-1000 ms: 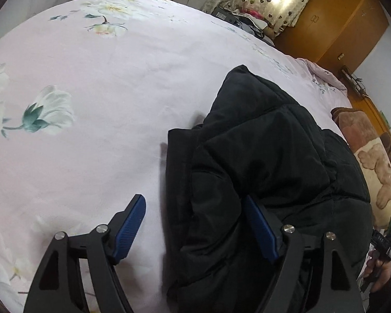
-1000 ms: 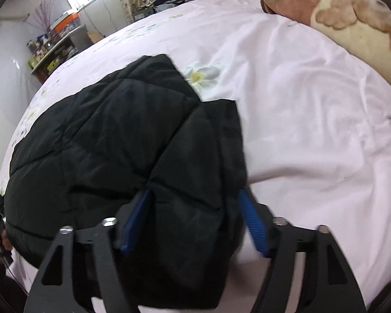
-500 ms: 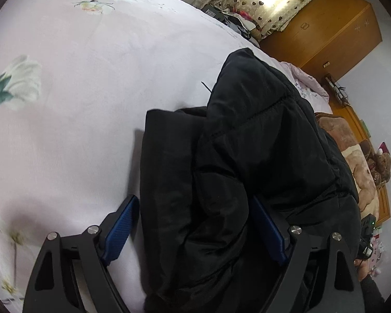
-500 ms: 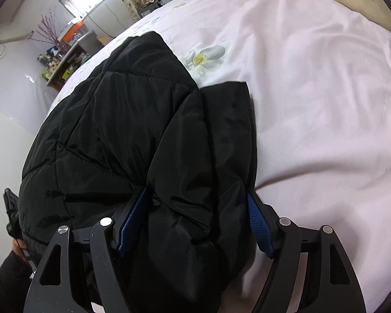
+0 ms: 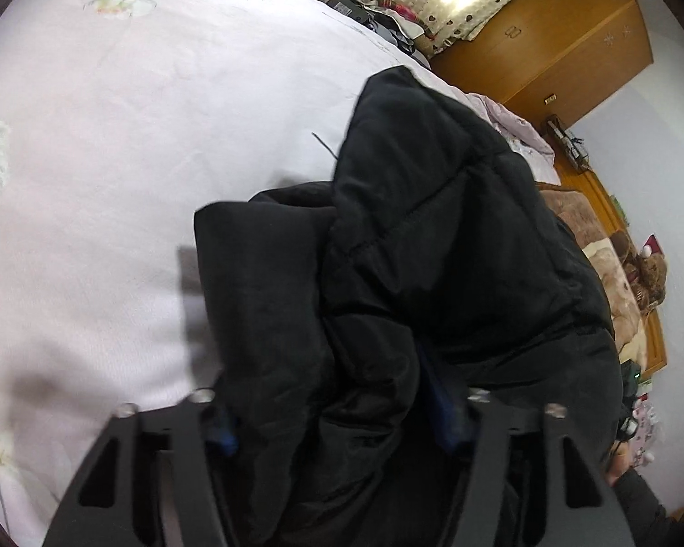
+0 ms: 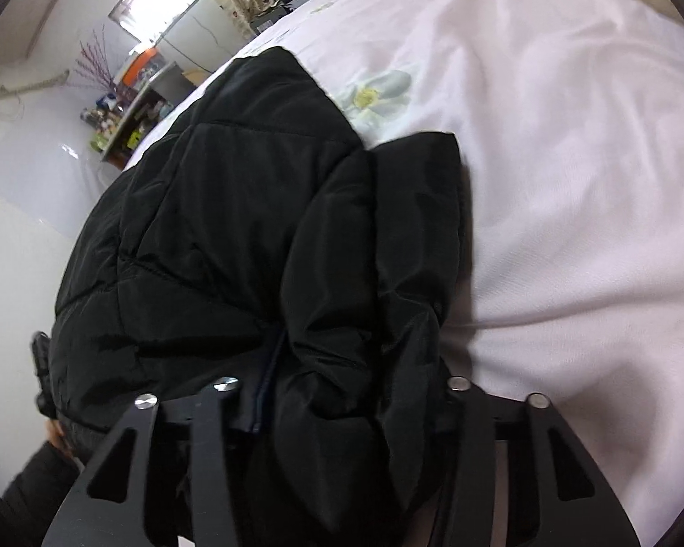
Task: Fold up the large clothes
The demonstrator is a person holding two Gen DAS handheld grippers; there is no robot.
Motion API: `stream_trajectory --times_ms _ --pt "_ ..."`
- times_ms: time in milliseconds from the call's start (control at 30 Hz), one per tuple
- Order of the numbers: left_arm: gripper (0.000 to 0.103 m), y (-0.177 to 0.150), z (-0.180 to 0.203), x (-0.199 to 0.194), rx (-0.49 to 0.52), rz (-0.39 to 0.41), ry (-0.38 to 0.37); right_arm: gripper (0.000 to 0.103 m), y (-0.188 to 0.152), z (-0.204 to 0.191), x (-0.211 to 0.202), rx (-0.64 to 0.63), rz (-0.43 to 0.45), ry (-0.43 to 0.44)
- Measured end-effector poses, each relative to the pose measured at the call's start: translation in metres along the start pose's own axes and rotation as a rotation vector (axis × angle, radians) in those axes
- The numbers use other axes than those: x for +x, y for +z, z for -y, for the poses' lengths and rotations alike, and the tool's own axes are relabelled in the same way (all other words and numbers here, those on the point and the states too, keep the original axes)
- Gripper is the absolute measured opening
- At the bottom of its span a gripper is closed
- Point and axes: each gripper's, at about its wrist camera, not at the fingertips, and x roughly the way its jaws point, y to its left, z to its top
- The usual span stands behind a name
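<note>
Left tool [image 5: 337,415] and right tool [image 6: 351,392] each clenched on the black jacket [image 5: 456,250] at lower frame, mid-fold on the bed [image 6: 570,136]; next, carry the gripped edge over evenly.

Jacket [image 5: 433,246] on bedsheet [image 5: 137,159], bunched between fingers of left gripper [image 5: 337,415] and right gripper [image 6: 351,392]. Wardrobe [image 5: 547,41] behind jacket; shelf [image 6: 137,114] beyond its far edge.

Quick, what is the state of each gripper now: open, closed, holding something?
Left gripper: closed on a thick bunch of the black jacket.
Right gripper: closed on the black jacket too, at another edge.
</note>
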Motion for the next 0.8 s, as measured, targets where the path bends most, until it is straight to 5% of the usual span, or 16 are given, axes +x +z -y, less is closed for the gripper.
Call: stream_trajectory --times_ms 67,167,567,800 --pt "0.039 0.005 0.016 -0.005 0.016 0.009 0.044 0.034 0.003 -0.007 -0.004 0.001 0.006 -0.018" --pt "0.031 0.006 0.031 -0.027 0.046 0.040 0.090 0.026 0.008 -0.026 -0.018 -0.039 0.026 -0.057" --pt "0.029 0.019 0.066 -0.116 0.121 0.173 0.074 0.021 0.022 -0.085 -0.086 -0.143 0.139 -0.017" --pt "0.029 0.060 0.060 -0.135 0.133 0.234 0.109 0.021 0.055 -0.119 -0.073 -0.179 0.167 0.017"
